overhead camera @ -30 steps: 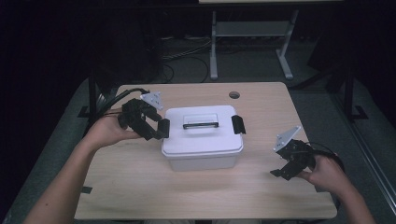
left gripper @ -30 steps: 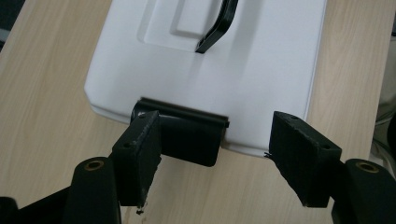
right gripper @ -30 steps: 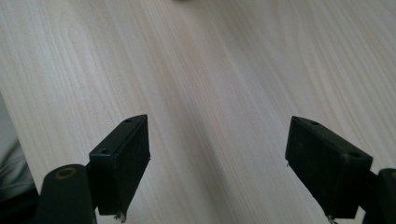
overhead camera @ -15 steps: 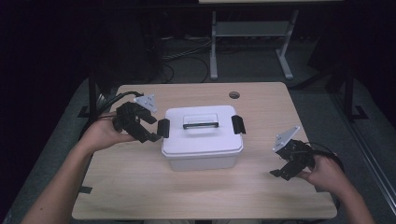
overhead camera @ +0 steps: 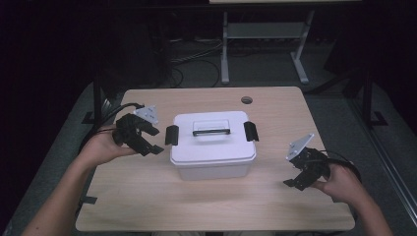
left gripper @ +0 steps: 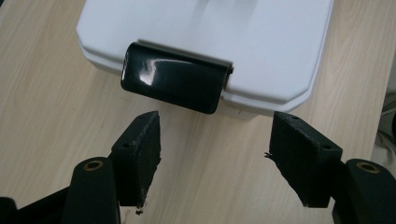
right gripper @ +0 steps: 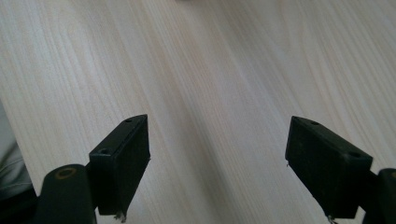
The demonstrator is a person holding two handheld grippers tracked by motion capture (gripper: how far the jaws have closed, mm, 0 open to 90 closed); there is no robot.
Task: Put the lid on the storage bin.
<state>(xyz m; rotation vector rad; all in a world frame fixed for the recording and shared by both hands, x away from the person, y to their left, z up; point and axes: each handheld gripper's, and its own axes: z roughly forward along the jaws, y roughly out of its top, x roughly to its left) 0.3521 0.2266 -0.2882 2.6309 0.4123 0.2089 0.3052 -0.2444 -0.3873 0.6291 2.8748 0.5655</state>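
A white plastic box (overhead camera: 213,145) with a lid and a top handle (overhead camera: 211,128) stands in the middle of the wooden table (overhead camera: 206,206). Black latches sit on its left side (overhead camera: 171,134) and right side (overhead camera: 251,131). My left gripper (overhead camera: 153,141) is open just left of the box, a short gap from the left latch (left gripper: 173,77), which hangs ahead of its jaws with nothing between them. My right gripper (overhead camera: 293,176) is open at the table's right front, apart from the box, over bare wood (right gripper: 219,93).
A round cable hole (overhead camera: 246,100) lies in the table's far side. Cables trail from both grippers off the table edges. Beyond the table stands a dark floor with a metal stand (overhead camera: 265,54) and cables.
My left gripper has pulled back to the left and slightly down, away from the box's left latch. The right gripper has stayed put.
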